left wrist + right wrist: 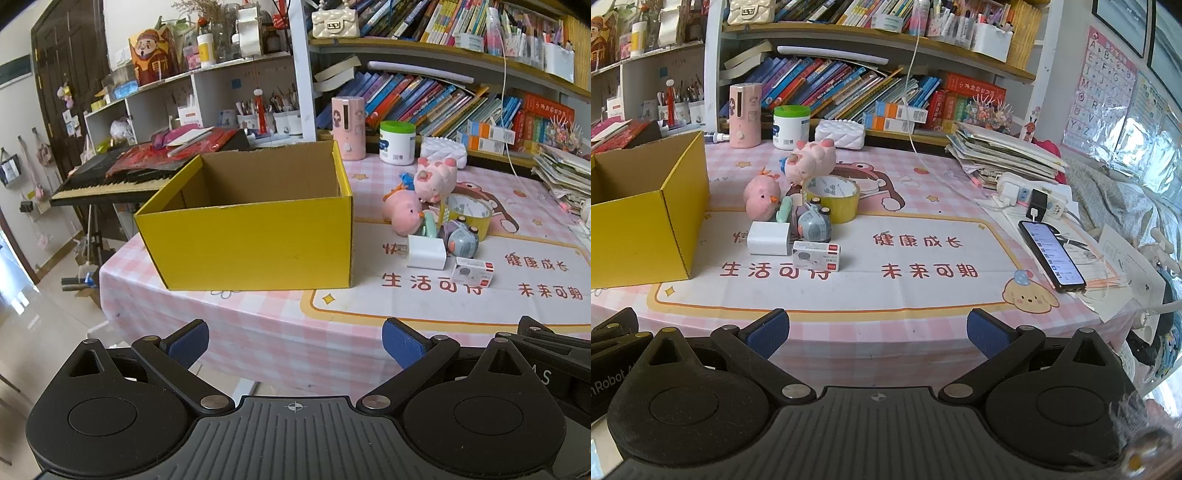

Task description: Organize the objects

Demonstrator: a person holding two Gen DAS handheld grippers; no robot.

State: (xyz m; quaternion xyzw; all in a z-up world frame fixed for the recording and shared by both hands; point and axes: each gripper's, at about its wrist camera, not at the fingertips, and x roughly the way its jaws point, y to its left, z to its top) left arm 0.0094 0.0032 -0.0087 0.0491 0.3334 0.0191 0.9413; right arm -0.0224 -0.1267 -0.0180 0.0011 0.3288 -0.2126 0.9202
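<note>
An open yellow cardboard box stands empty on the table's left part. To its right lies a heap: a round pink chick plush, a pink pig plush, a yellow tape roll, a small grey-blue toy, a white charger cube and a small white-and-red carton. My left gripper hangs open before the table's front edge, facing the box. My right gripper is open too, nothing between its fingers.
A pink checked tablecloth covers the table. A lit phone, power strip and stacked papers occupy the right side. A pink canister, white jar, bookshelves behind. A keyboard stands beyond the box.
</note>
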